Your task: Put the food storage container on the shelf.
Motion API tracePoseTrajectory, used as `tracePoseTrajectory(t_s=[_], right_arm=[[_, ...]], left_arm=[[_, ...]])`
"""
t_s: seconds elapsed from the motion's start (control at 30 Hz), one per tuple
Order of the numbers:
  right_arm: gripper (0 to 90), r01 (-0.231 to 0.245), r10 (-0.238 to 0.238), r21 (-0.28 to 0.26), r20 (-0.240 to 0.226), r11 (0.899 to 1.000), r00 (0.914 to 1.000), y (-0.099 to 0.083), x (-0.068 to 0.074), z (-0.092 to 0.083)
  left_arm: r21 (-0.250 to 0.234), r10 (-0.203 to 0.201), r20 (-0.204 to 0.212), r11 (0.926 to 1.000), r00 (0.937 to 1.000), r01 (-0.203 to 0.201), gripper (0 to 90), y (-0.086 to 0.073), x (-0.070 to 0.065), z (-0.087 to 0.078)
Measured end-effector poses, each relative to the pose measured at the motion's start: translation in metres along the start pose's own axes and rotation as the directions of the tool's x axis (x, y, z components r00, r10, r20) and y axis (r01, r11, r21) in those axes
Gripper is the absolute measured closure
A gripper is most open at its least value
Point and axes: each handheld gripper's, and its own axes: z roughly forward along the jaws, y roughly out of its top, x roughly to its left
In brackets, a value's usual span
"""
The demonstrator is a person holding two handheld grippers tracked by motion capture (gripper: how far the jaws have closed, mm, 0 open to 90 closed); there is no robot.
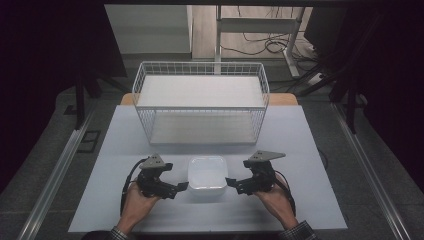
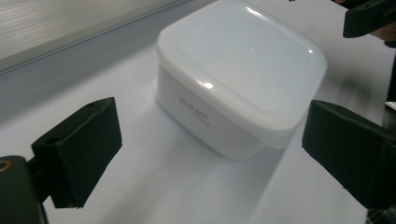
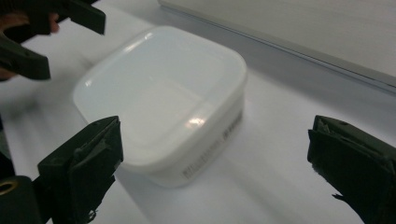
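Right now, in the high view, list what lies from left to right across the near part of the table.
left gripper → white lidded container → right gripper

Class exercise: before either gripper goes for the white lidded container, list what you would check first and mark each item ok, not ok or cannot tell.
1. Left gripper jaws open: ok.
2. Right gripper jaws open: ok.
3. White container sits between both grippers, untouched: ok.
4. Lid sits flat on the container: ok.
5. Lid clicked shut: cannot tell.
6. Wire basket stands behind, apart from the container: ok.
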Motion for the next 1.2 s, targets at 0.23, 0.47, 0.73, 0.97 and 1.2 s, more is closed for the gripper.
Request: tracePoseTrajectory(t_s=[0.23, 0.47, 0.73, 0.97, 1.2], right_arm=[[1.8, 0.016, -0.016, 0.044, 0.005, 0.999, 0.9999, 0.018, 0.008, 0.018], [12.8, 0.01, -0.008, 0.112, -0.023, 0.994, 0.9997, 0.029, 0.009, 0.034], [26.7, -0.076, 0.089, 0.155, -0.079, 0.985, 0.9929, 0.02, -0.001, 0.041], [50.8, -0.193, 0.215, 0.179, -0.112, 0.965, 0.9702, 0.012, -0.008, 0.024], [68.3, -0.252, 0.265, 0.143, -0.079, 0.957, 0.9611, 0.006, 0.002, 0.003]], left_arm=[[0.028, -0.005, 0.014, 0.9996, 0.9999, 0.004, 8.4, 0.017, 0.001, 0.014], [0.07, -0.03, 0.028, 0.9971, 0.9991, 0.028, 9.7, 0.021, 0.007, 0.035], [0.066, -0.135, 0.142, 0.9898, 0.9806, 0.127, 19.1, 0.01, 0.015, 0.038], [0.054, -0.21, 0.144, 0.9775, 0.967, 0.204, 49.8, 0.003, 0.011, 0.021], [0.016, -0.234, 0.125, 0.9722, 0.9642, 0.234, 68.0, 0.004, 0.004, 0.014]])
